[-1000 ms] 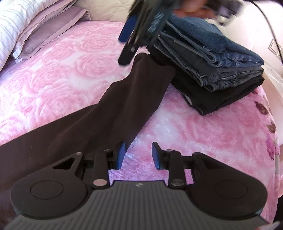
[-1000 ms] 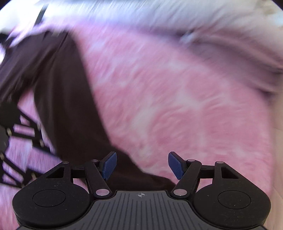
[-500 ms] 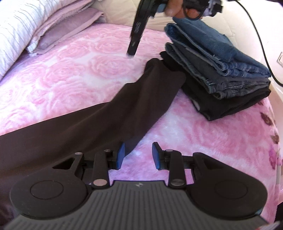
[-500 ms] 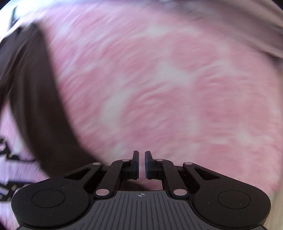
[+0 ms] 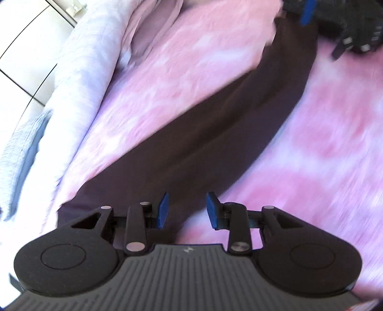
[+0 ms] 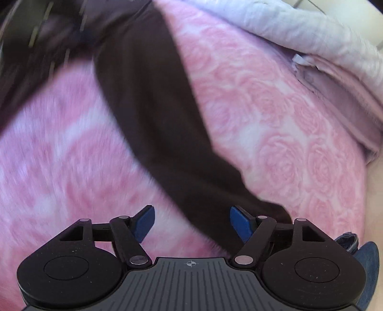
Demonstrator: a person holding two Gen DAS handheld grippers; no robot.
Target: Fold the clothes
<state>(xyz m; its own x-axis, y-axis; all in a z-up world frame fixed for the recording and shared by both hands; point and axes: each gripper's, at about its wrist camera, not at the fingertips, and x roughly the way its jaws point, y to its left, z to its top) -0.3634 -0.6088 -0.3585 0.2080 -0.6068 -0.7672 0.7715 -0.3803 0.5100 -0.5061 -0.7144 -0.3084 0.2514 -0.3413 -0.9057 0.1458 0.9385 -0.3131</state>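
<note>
A long dark brown garment (image 5: 215, 134) lies stretched across the pink rose-patterned bedspread (image 5: 323, 167). My left gripper (image 5: 187, 210) is open and hovers over one end of the garment, nothing between its blue pads. In the right wrist view the same garment (image 6: 155, 114) runs from the top left down to my right gripper (image 6: 191, 223), which is open wide just above the garment's near end. The right gripper (image 5: 308, 12) also shows blurred at the top right of the left wrist view, over the garment's far end.
Pale lilac pillows (image 5: 79, 71) and a mauve pillow (image 6: 340, 95) line one side of the bed. A bit of blue denim (image 6: 366, 258) shows at the lower right edge of the right wrist view. A white panelled surface (image 5: 21, 47) stands beyond the pillows.
My left gripper has swung left along the garment, so the folded jeans stack is out of its view. The right gripper went from shut to wide open and came back over the garment's end.
</note>
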